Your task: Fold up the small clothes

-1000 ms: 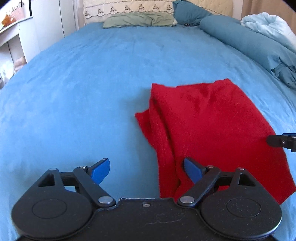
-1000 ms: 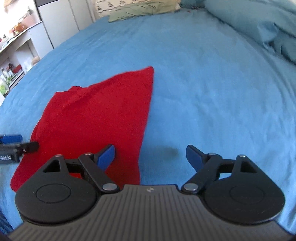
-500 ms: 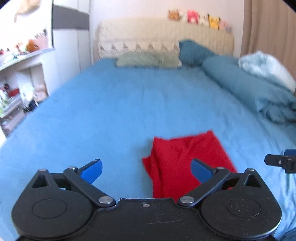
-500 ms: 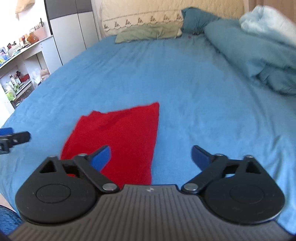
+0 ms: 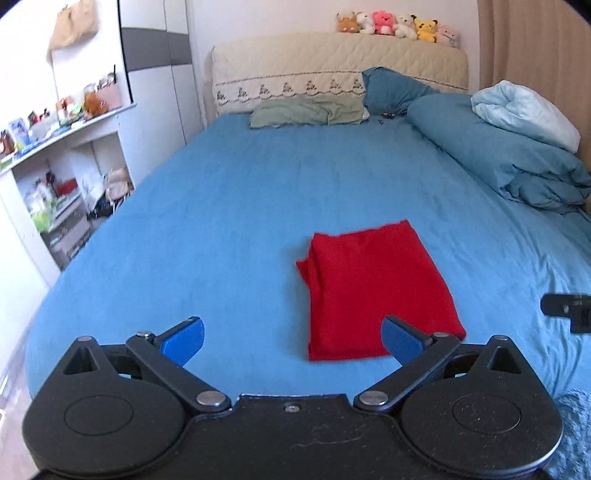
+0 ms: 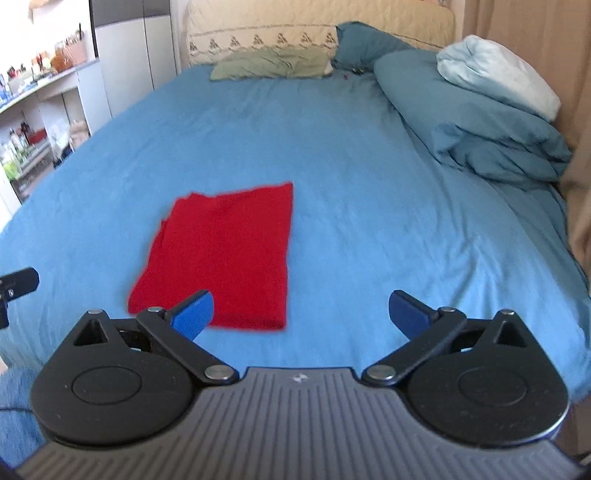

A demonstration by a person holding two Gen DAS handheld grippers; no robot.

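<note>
Your left gripper (image 5: 291, 341) has its jaws spread wide, nothing between the blue pads (image 5: 183, 340). It sits above the near edge of the bed (image 5: 229, 206), clear of the fabric. Your right gripper (image 6: 301, 314) is the same: jaws wide apart, empty, pads (image 6: 194, 314) not touching anything.

The red garment (image 5: 373, 295) lies flat on the blue sheet, folded into a rough rectangle, near the foot end and roughly mid-width. Layered edges show along its left side, with a small flap poking out at the far-left corner. In your right wrist view the same garment (image 6: 229, 254) is left of centre, its near edge just past the left pad; the right side edge runs straight and clean.

Your left gripper lines up so the garment's near-right corner sits just behind its right pad. The tip of the right gripper shows at the right edge of the left view, beside the garment and apart from it.

A rolled teal duvet (image 5: 491, 155) with a pale blue blanket (image 5: 524, 110) on top sits along the right side of the bed, well apart from the garment. A green pillow (image 5: 306, 112) lies at the headboard (image 5: 332, 66), plush toys (image 5: 397, 24) lined up on top. A cluttered shelf unit (image 5: 55, 155) stands left of the bed.
</note>
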